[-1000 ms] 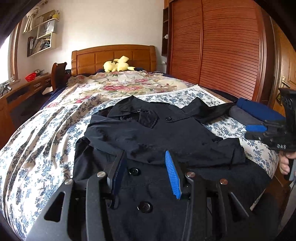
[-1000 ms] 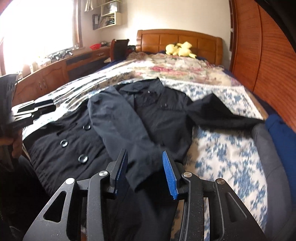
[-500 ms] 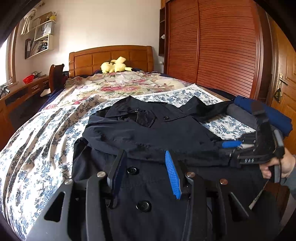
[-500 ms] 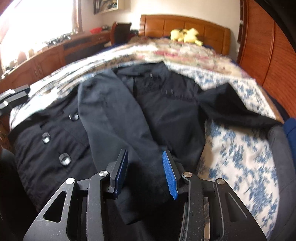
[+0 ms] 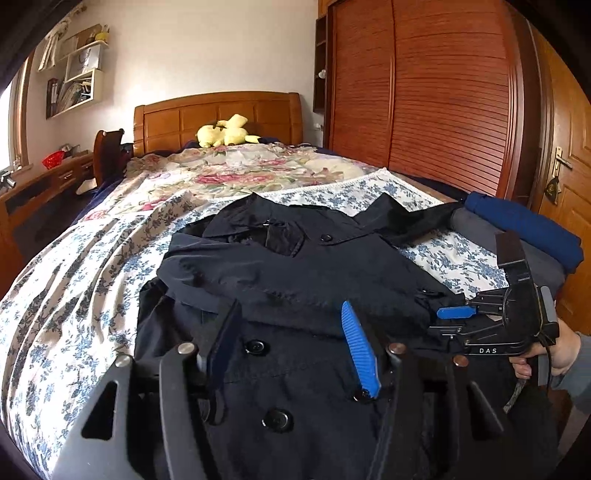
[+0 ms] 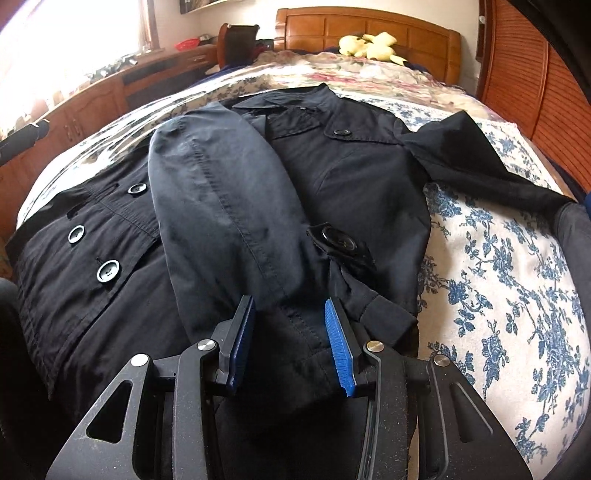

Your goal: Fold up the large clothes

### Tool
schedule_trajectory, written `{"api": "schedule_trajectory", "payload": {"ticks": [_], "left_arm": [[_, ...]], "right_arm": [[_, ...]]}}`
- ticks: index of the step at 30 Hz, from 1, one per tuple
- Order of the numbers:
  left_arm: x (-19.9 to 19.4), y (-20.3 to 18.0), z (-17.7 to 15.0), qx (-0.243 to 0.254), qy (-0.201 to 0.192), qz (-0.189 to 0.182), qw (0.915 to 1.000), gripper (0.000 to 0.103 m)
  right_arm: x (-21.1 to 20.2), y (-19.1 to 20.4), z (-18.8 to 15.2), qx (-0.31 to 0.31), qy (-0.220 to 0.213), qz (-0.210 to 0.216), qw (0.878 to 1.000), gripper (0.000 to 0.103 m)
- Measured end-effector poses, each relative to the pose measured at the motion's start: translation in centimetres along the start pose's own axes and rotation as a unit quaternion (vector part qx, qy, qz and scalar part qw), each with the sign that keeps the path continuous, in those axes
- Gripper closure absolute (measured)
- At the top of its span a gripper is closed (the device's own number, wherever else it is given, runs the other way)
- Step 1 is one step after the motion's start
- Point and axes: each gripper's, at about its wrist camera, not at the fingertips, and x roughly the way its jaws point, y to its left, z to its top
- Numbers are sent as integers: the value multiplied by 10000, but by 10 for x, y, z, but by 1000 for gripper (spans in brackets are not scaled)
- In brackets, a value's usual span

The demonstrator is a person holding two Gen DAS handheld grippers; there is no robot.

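Surface: my bed point(image 5: 74, 266), floral bedspread, wooden headboard point(image 5: 218, 110).
Room: louvred wardrobe point(image 5: 443, 96); yellow plush toy point(image 5: 225, 134).
Coat: dark coat point(image 6: 229, 206) spread on the bed, one sleeve folded across.
Left gripper point(image 5: 291, 343): just widened, released above the buttons.
Right gripper point(image 6: 290, 343): unclenched, straddling the sleeve.
Hidden: coat hem, behind my grippers.

You're facing a bed point(image 5: 92, 258) under a blue-flowered cover, its wooden headboard point(image 5: 221, 114) against a white wall point(image 5: 207, 44). A slatted wooden wardrobe point(image 5: 443, 92) stands on your right, wall shelves point(image 5: 77, 85) hang on the left, and bright daylight pours through the window point(image 6: 66, 33) above a long wooden cabinet point(image 6: 110, 88).
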Motion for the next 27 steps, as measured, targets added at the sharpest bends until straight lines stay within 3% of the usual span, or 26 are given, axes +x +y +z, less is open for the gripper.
{"api": "schedule_trajectory", "payload": {"ticks": [6,16,27], "left_arm": [[6,-4,10,231,-5,69,9997,48],[24,3,26,195,92,77,9997,48],[90,8,17,173,266,-254,9992,48]], "right_arm": [[2,0,-4,-15,-117,34,9999,64],[1,-3,-8,9,-279,129,9995,64],[3,-5,-10,56,-310,179,9993,64]]}}
